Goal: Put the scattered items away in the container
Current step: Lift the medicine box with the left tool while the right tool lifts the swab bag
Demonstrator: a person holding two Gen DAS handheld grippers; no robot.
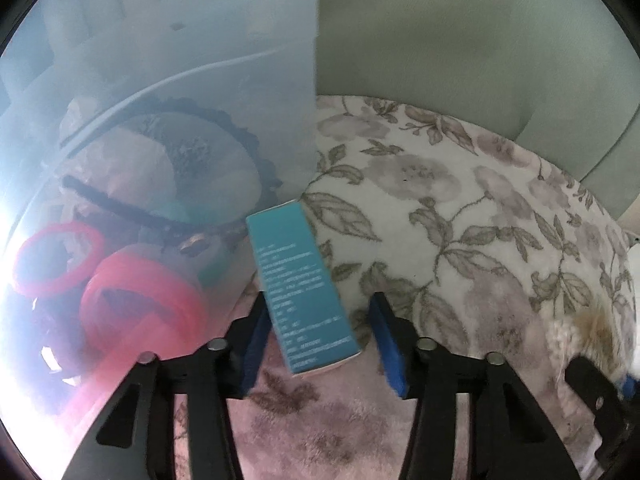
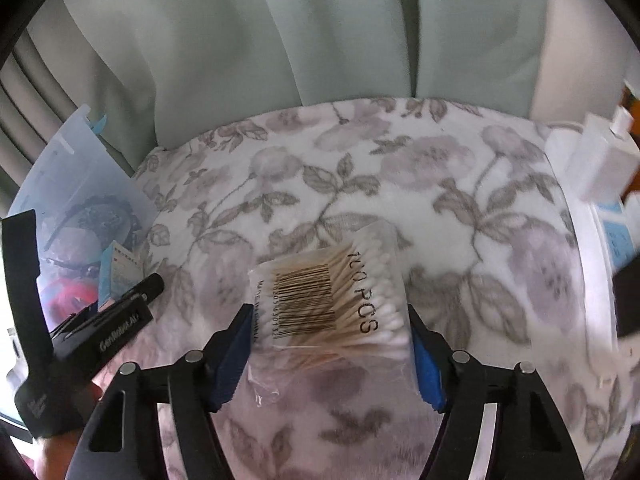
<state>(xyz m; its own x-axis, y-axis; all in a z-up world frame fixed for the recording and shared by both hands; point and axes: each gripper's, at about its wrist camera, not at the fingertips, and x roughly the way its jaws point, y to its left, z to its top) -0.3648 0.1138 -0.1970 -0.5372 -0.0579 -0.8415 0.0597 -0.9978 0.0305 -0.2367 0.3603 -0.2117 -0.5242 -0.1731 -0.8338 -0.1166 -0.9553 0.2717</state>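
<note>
Box-wise, your left gripper (image 1: 316,328) straddles the slim teal cardboard box (image 1: 302,292), long axis pointing away beside the translucent plastic container (image 1: 160,120), left pad touching, right seemingly clear: open, nothing gripped.

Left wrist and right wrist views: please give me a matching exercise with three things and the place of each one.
Things:
1. teal box
2. cotton swab pack
3. red rings

Places:
A. inside the translucent container
B. between the fingers of the right gripper
C. between the fingers of the left gripper

Pairs: 1-C, 2-B, 3-A
</note>
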